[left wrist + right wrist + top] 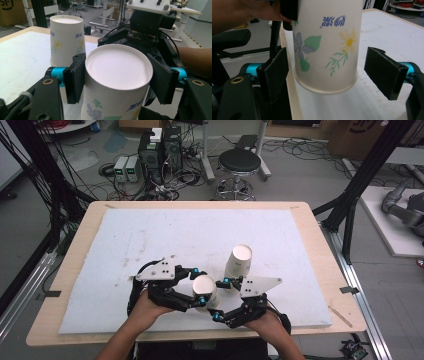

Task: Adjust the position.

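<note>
Two white paper cups with flower prints are upside down. One cup (pixel 239 261) (pixel 66 37) stands on the white mat (pixel 150 235). My left gripper (pixel 201 286) (pixel 117 77) is shut on the other cup (pixel 206 291) (pixel 117 72) (pixel 325 45), with a pad pressed on each side near its upturned base. That cup's rim is just over the mat near the front edge. My right gripper (pixel 221 299) (pixel 329 75) is open around the held cup's lower part, and its pads (pixel 384 72) stand clear of the wall.
The mat covers a wooden table (pixel 320 250) whose front edge lies just under both hands. The standing cup is close behind the right gripper. A stool (pixel 239 162), computers (pixel 160 150) and cables lie on the floor beyond the table.
</note>
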Available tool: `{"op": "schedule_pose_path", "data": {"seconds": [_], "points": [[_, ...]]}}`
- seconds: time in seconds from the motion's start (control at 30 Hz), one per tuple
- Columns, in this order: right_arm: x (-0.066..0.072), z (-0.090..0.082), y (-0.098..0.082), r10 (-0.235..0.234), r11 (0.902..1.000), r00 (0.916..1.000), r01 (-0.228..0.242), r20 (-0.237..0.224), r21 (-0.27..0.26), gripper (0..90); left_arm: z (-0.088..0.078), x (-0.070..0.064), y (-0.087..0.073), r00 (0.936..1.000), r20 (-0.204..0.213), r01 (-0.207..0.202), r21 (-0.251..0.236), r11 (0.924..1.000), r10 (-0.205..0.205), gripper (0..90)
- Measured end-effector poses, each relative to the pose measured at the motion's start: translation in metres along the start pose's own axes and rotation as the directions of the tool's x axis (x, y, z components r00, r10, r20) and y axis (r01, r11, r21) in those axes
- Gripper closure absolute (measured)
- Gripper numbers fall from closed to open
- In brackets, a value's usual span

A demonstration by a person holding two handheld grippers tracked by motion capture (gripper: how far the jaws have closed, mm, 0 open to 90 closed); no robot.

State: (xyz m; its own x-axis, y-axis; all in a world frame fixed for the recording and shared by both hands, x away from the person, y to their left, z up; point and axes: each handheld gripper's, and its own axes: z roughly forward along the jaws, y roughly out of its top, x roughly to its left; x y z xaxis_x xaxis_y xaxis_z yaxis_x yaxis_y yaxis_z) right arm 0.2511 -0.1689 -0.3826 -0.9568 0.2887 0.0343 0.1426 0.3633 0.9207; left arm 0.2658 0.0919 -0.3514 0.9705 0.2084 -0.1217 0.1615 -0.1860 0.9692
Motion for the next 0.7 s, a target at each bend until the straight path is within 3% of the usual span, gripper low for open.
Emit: {"op": "schedule_pose_path", "data": {"seconds": [0.6, 0.67, 0.7], "points": [[-0.0043, 0.0082, -0.0063, 0.029, 0.9983, 0.9968, -0.033, -0.074, -0.048, 20.5, 0.0057, -0.0028, 0.0024, 0.9988, 0.047, 0.017, -0.029, 0.9995, -0.015, 35.6], [-0.0052, 0.0079, -0.0067, 0.040, 0.9975, 0.9961, -0.044, -0.079, -0.055, 22.0, 0.0060, -0.0030, 0.0024, 0.9989, 0.044, 0.015, -0.029, 0.9995, -0.014, 35.6], [-0.0069, 0.0058, -0.0079, 0.039, 0.9962, 0.9943, -0.047, -0.099, -0.074, 26.9, 0.0065, -0.0036, 0.0026, 0.9989, 0.044, 0.017, -0.038, 0.9991, -0.016, 35.7]]}}
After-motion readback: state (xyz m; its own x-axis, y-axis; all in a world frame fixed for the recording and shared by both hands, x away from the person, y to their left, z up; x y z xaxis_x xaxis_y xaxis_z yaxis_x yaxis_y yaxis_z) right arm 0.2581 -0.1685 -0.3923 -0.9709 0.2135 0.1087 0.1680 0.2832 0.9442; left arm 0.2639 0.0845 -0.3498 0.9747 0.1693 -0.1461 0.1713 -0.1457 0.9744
